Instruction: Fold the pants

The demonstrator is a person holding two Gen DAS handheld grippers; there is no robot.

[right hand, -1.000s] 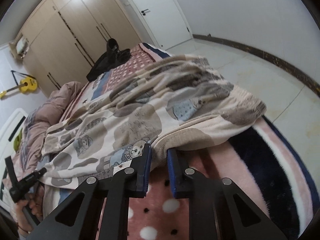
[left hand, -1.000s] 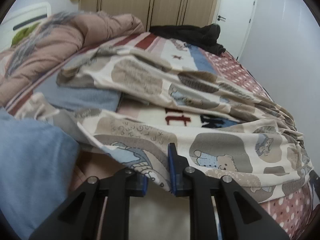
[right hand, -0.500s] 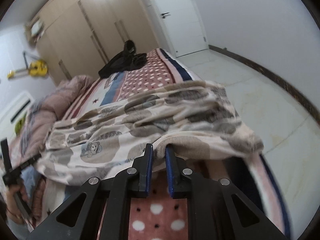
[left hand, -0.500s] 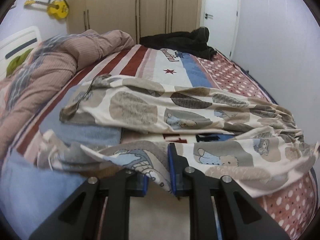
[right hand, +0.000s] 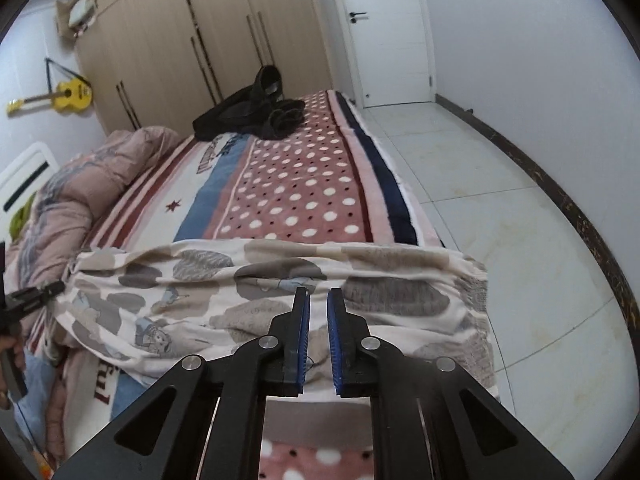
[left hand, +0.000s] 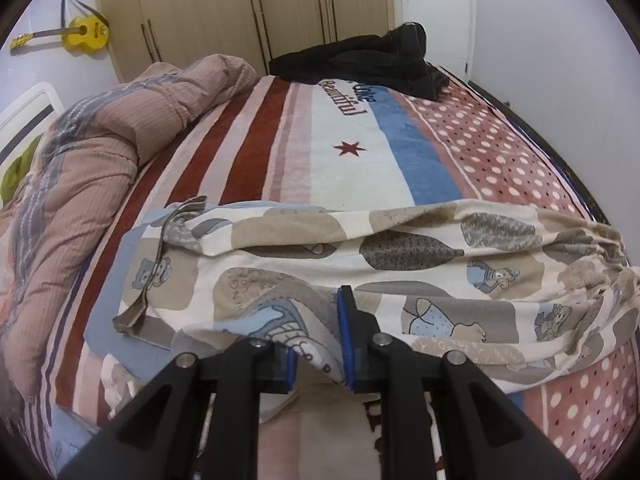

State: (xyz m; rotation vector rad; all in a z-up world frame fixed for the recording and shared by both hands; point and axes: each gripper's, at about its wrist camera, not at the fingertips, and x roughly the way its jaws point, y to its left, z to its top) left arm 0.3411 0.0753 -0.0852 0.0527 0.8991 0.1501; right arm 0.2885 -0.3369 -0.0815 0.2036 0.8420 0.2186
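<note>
Pants [left hand: 400, 256], cream with bear print, lie crosswise on the bed [left hand: 352, 128], long axis running side to side in both wrist views. One leg rests flat on the striped blanket; the near leg is lifted off it and hangs from both grippers, folding over toward the far one.

Left gripper [left hand: 316, 344]: clamped on a bunch of cloth at the leg end, fabric pinched between the blue pads and draping below them. Hem of the lower leg [left hand: 160, 264] lies just beyond and to the left of this gripper.

Right gripper [right hand: 318, 332]: jaws nearly together, cloth caught between the blue pads at the waist end; jaws have just been closing further on it. Waistband edge [right hand: 476, 292] hangs past the bed's side, over the tiled floor [right hand: 500, 200].

In the right wrist view the left gripper [right hand: 24, 304] shows at the far left edge, held by a hand [right hand: 8, 348]. So the two grippers stand at opposite ends of the same near edge, cloth slack between them.

Judgement: fold is lengthwise, leg onto leg. Near edge must travel away from both grippers, toward the far edge by the star on the blanket. Neither hand is nearer; both need to advance evenly or the edge will skew. Waist end overhanging the bed may slip off.

Black clothes [left hand: 360, 64] and quilt [left hand: 100, 140] lie well apart from the path.
</note>
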